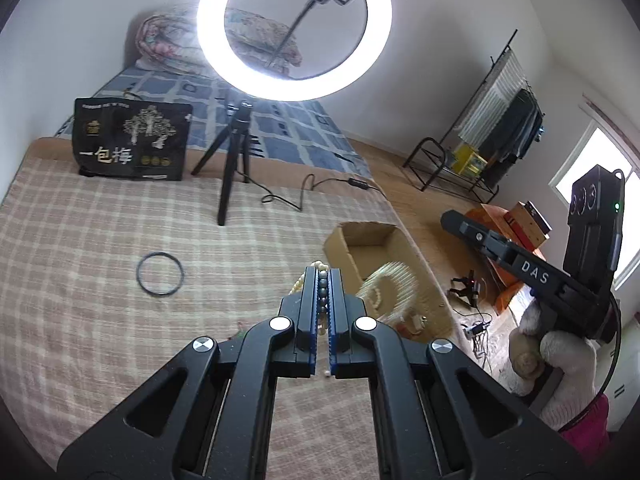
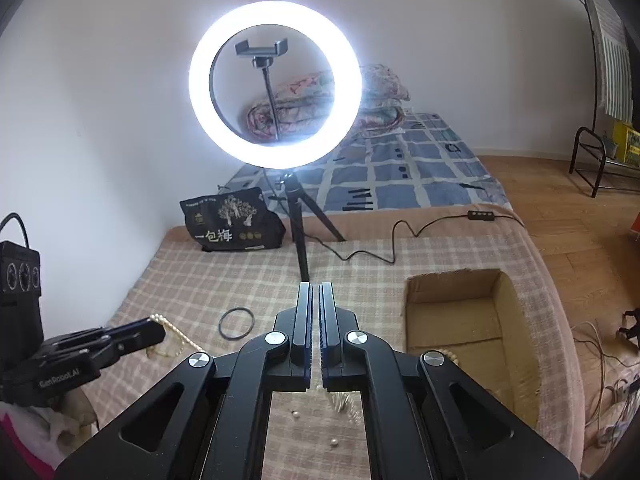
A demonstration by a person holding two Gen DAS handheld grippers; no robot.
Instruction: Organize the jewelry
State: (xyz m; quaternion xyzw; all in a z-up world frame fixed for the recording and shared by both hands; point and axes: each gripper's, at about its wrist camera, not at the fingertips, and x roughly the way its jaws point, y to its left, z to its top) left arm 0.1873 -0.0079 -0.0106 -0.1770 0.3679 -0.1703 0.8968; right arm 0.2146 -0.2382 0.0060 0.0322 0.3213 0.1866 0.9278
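1. Left gripper, marked "GenRobot.AI", I see clamped on a dark bead strand beside the cardboard box.
2. Right gripper, marked "DAS", is closed, holding nothing I can see, left of that box.
3. Bag beyond the box reads "一包梅".

Two wrist fisheyes are looking down across your bed

Each is peering along its own fingers, close above the checked blanket; both are sharing the ring light at upper centre, black bag and cardboard box.
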